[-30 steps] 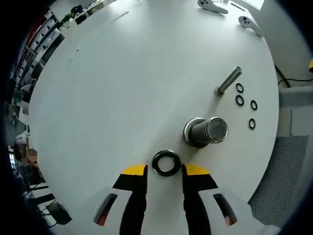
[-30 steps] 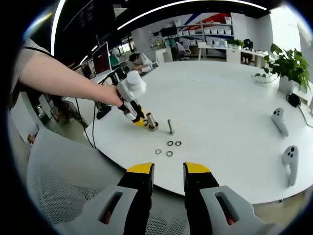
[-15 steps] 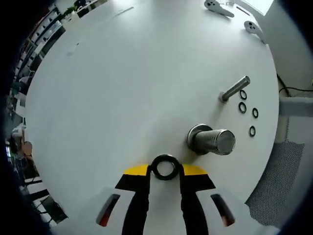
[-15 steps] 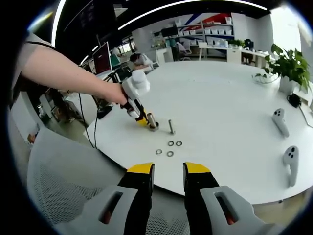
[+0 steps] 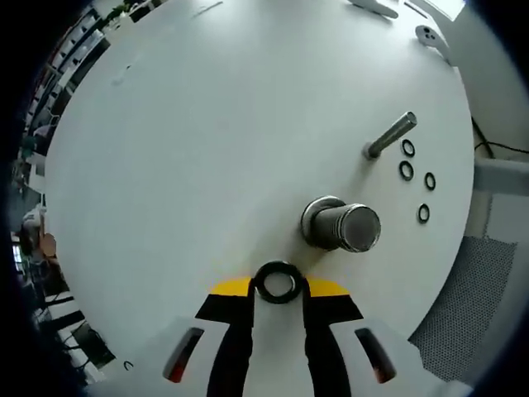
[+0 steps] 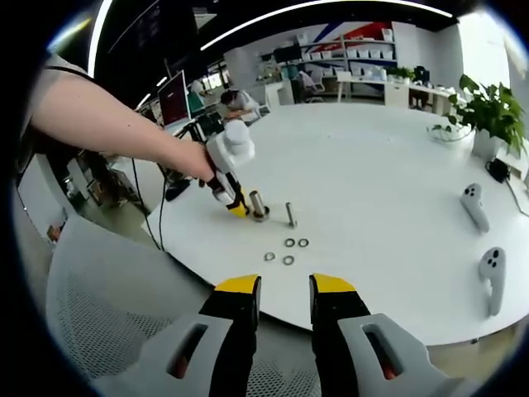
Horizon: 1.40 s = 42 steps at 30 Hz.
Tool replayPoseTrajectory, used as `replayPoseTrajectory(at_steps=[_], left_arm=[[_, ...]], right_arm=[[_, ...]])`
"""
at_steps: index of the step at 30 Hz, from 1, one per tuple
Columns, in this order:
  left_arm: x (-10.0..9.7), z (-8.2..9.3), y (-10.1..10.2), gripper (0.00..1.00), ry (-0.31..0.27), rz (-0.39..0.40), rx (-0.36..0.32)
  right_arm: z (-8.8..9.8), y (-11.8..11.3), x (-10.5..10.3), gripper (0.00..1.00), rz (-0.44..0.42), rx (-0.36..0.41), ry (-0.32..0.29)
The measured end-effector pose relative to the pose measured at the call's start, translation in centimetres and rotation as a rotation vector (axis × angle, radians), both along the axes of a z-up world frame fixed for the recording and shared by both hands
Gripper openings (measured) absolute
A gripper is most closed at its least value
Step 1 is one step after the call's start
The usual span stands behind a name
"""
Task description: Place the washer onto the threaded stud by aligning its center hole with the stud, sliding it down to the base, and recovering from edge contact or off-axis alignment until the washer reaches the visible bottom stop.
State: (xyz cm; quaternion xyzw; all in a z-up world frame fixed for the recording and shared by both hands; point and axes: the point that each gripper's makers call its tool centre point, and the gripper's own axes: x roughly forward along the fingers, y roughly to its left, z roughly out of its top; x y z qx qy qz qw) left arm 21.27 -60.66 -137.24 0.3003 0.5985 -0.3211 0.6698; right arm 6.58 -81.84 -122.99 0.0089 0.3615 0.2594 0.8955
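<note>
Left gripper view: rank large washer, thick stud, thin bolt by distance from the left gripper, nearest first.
1. Large washer: between the left gripper tips.
2. Thick stud: just beyond, up and right.
3. Thin bolt: farthest, upper right, beside four small rings.

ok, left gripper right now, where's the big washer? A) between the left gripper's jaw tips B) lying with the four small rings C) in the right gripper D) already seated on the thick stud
A: in the left gripper view the big washer sits gripped between the yellow tips of the left gripper, just short of the thick stud, whose top is bare.
</note>
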Motion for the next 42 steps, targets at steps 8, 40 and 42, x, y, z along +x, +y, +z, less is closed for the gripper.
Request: replayPoseTrajectory(at_steps=[8, 40, 42], left_arm=[[-1.3, 0.0, 0.1, 0.21, 0.010, -0.031, 0.007], [-1.4, 0.1, 0.2, 0.19, -0.036, -0.022, -0.048], [-1.5, 0.2, 0.2, 0.19, -0.044, -0.030, -0.058]], right_arm=[[0.0, 0.1, 0.0, 0.26, 0.003, 0.002, -0.002], [0.1, 0.1, 0.0, 0.26, 0.000, 0.005, -0.004], [0.1, 0.1, 0.0, 0.26, 0.002, 0.004, -0.002]])
